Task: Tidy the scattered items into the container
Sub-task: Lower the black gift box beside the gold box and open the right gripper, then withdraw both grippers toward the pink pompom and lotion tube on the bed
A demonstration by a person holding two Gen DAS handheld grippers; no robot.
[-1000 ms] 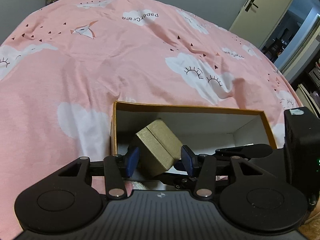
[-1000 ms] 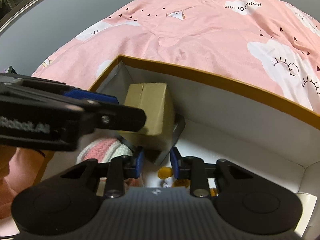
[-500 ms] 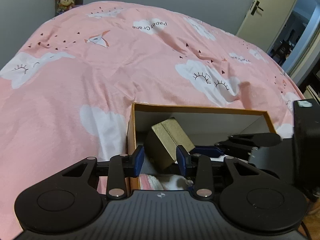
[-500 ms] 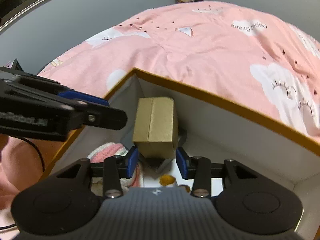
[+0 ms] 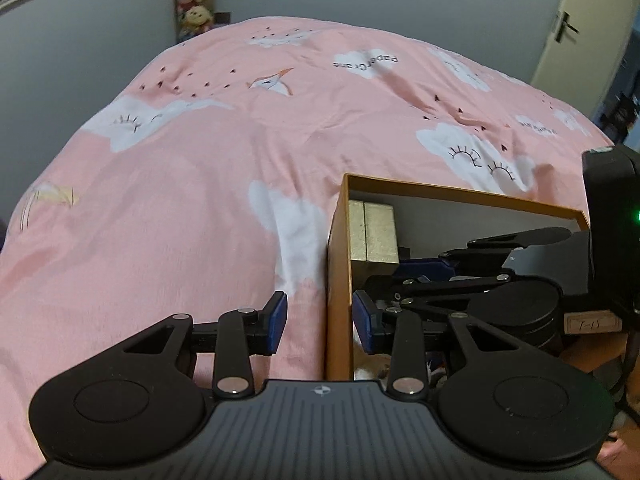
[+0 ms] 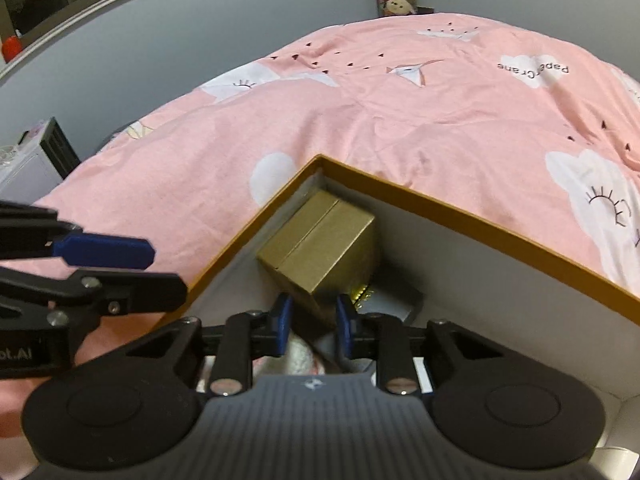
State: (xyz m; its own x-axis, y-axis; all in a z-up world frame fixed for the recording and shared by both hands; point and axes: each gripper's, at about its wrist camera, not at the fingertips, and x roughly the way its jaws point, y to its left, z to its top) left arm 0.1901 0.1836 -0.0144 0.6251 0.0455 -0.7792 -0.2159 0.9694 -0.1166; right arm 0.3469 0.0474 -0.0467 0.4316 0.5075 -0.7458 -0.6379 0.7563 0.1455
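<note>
A gold box [image 6: 320,248] leans tilted in the far left corner of the orange container [image 6: 480,220], which lies on the bed. My right gripper [image 6: 313,328] is inside the container with its jaws closing. The gold box's lower corner sits between the tips, and no pad visibly presses on it. My left gripper [image 5: 320,322] is open and straddles the container's left wall [image 5: 338,280], one finger outside and one inside. The left wrist view also shows the gold box [image 5: 372,236] and, close to its right, the right gripper [image 5: 400,270].
A pink and white knitted item [image 6: 296,356] and a flat grey thing [image 6: 392,304] lie inside the container. Pink cloud-print bedding [image 5: 200,160] surrounds it. Plush toys [image 5: 196,4] sit at the back wall and a door [image 5: 580,20] stands at the right.
The left gripper let go of the gold box and slid left across the container's wall. The gold box now rests in the corner. The right jaws widened around it, then narrowed.
</note>
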